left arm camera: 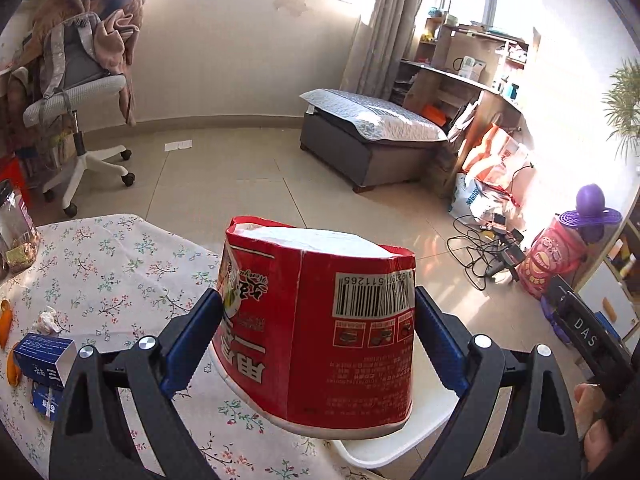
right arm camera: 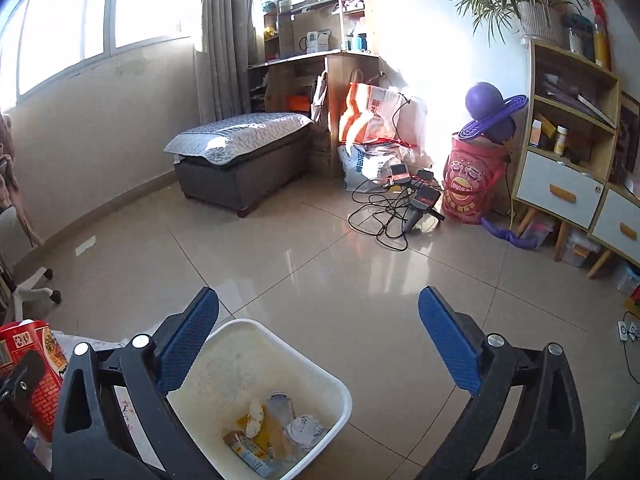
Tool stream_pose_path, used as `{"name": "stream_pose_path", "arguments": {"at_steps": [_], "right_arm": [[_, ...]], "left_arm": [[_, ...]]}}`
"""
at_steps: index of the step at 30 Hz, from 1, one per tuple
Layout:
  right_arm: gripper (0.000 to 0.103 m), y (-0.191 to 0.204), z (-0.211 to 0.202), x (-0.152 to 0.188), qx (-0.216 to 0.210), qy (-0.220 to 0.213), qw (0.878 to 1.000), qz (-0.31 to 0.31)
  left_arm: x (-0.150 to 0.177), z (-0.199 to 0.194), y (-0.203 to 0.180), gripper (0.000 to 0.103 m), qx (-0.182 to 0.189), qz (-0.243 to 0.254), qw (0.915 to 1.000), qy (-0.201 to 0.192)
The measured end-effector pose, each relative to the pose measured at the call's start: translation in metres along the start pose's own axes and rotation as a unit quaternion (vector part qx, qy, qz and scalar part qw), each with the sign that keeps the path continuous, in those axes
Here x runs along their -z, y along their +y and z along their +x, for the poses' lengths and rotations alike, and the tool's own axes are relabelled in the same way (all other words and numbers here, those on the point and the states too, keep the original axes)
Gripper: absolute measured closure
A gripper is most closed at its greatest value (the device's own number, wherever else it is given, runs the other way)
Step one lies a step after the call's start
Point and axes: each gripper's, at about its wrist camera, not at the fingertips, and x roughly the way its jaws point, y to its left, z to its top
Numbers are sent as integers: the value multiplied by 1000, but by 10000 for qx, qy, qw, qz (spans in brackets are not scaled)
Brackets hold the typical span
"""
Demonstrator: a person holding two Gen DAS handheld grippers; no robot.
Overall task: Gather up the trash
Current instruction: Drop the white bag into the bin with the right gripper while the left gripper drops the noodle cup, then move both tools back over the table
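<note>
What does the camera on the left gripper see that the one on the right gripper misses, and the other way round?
Only the left view shows the flowered tablecloth, a blue box on it, and the left gripper clamped on the red noodle cup. Only the right view shows the trash inside the white bin and the open, empty right gripper. Both show cup, bin, and the gray ottoman.

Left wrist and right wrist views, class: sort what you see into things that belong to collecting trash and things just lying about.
Belongs to the job:
- red noodle cup, gripped in the left claw
- white bin, holding trash
- blue box and crumpled tissue on the table
- right claw, open and empty

Lying about:
- office chair
- ottoman
- cables
- purple ball
</note>
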Motion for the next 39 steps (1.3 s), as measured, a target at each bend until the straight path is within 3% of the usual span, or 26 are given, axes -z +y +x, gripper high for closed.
{"name": "stream_pose_path", "arguments": {"at_steps": [8,11,17,28,39], "right_arm": [[7,-47,9,-11,369,-133,9966,728],[7,-51,14,-11,374,-49,9961,802],[7,-48,15,-10,279,-68,9968,741],[7,8,-2,3,-75,-152,9999,-7],[7,88,-30,24,-791,-169,9930,-861]], "left_arm": [[3,35,-42,10,470,36,9980,431],[4,44,-47,9,568,-87,9963,646],[6,39,-45,7,640,-82,9956,676],[-6,13,-2,7,-266,-207,9992,230],[1,-18,73,7,-1181,-383,9923,-20]]}}
